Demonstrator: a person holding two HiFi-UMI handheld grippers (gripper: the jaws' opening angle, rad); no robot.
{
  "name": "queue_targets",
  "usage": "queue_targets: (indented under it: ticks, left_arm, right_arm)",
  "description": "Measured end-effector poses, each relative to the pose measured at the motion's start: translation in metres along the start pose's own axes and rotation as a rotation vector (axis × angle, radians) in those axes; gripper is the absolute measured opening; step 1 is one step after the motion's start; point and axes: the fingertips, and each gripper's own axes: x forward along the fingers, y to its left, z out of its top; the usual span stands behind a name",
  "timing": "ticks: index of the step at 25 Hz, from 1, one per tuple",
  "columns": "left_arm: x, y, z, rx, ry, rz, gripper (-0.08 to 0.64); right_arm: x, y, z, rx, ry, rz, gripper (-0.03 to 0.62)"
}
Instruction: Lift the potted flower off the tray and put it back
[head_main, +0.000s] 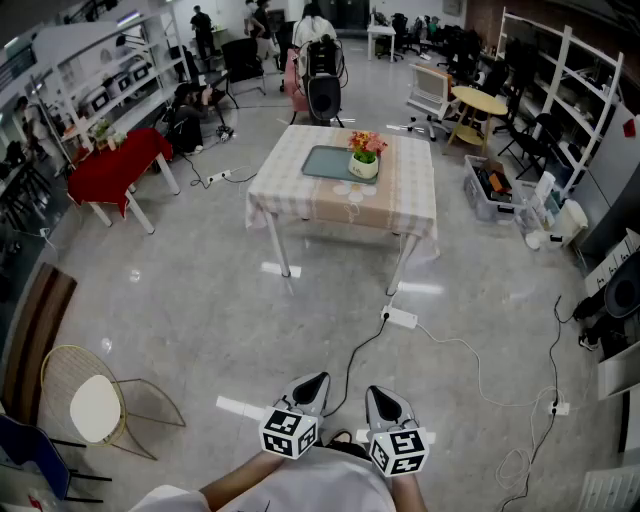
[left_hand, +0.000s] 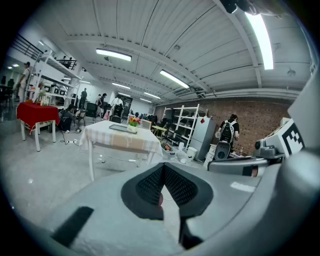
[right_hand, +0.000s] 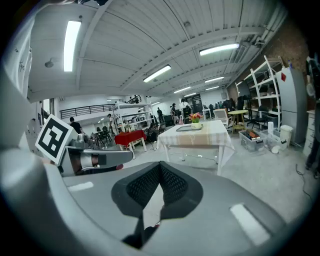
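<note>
A potted flower (head_main: 365, 155) with orange and pink blooms in a pale pot stands at the right edge of a grey-green tray (head_main: 328, 162) on a checked-cloth table (head_main: 400, 200) far ahead. My left gripper (head_main: 312, 385) and right gripper (head_main: 385, 402) are held close to my body, far from the table, both shut with nothing between the jaws. The left gripper view shows the flower (left_hand: 133, 123) small in the distance. The right gripper view shows the flower (right_hand: 195, 120) and tray (right_hand: 183, 128) on the table.
A power strip (head_main: 400, 317) and cables lie on the floor before the table. A wire chair (head_main: 95, 405) stands at my left, a red-cloth table (head_main: 115, 170) farther left. Shelving (head_main: 560, 90) and a storage box (head_main: 490, 187) line the right. People stand at the back.
</note>
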Motion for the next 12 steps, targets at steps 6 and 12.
queue_targets:
  ticks: [6, 12]
  left_arm:
    - [0.003, -0.018, 0.011, 0.011, -0.019, -0.004, -0.003]
    - [-0.003, -0.021, 0.014, 0.028, -0.005, -0.016, -0.003]
  right_arm:
    - [-0.010, -0.002, 0.011, -0.008, -0.015, 0.038, 0.002]
    - [-0.013, 0.007, 0.014, 0.000, -0.023, 0.023, 0.002]
